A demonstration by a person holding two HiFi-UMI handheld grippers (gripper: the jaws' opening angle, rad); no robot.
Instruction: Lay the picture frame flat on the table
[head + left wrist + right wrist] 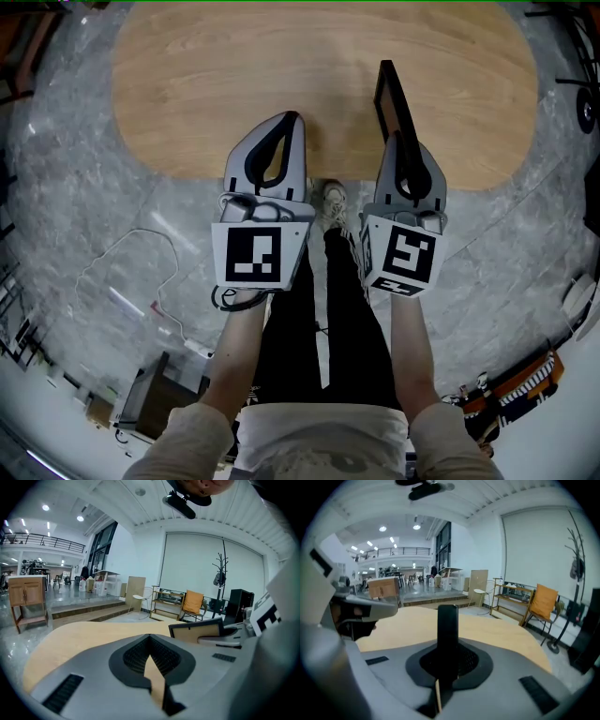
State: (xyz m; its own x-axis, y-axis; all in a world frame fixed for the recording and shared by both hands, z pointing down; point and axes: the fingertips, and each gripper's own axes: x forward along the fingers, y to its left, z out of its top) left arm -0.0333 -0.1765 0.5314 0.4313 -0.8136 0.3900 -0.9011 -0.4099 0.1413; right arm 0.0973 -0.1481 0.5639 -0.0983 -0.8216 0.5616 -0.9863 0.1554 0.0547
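Note:
A black picture frame (391, 101) stands upright on its edge near the front edge of the oval wooden table (234, 84). My right gripper (399, 142) is shut on the frame's near end. In the right gripper view the frame (448, 625) rises as a dark bar between the jaws. The left gripper view shows its tan back (197, 632) at the right. My left gripper (290, 120) hovers over the table's front edge, left of the frame, shut with nothing in it.
The person's legs and a shoe (332, 199) stand on the grey stone floor just below the table edge. A white cable (141, 272) lies on the floor at the left. An orange chair (192, 602) and a coat stand (220, 573) are beyond the table.

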